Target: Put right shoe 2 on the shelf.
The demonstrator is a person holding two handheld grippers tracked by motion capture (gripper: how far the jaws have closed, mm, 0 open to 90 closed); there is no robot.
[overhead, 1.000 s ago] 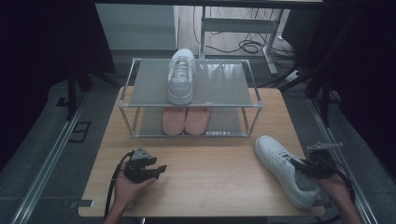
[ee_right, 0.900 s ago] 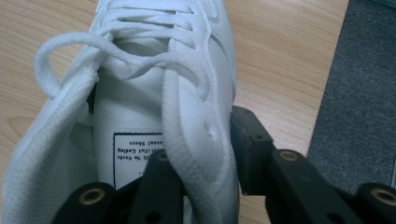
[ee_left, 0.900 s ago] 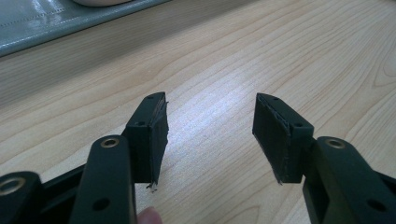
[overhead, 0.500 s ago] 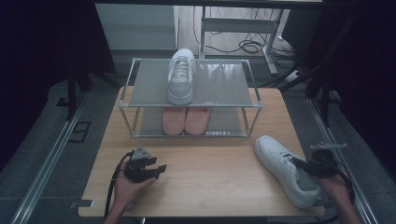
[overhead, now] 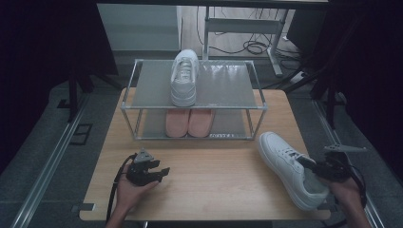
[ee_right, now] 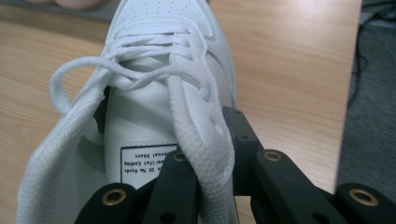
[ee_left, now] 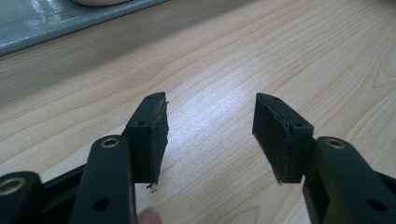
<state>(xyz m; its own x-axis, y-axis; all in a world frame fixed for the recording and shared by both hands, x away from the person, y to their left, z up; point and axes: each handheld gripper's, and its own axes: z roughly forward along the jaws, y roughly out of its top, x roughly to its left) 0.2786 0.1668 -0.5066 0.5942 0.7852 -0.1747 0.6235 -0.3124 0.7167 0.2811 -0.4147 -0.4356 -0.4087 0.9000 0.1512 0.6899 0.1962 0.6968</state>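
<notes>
Right hand-held gripper (ee_right: 210,158) just closed, pinching white sneaker (ee_right: 154,93) collar.

Left gripper (overhead: 157,172) jaws apart; right gripper (ee_right: 212,154) just closed, clamped

The wooden table (overhead: 209,190) has a pale top. At its back stands a small metal shoe rack (overhead: 259,102) with two grey shelves. One white sneaker (overhead: 184,78) sits on the top shelf. A pair of pink shoes (overhead: 189,122) sits on the bottom shelf. Another white sneaker (overhead: 287,166) lies on the table near the right edge.
</notes>
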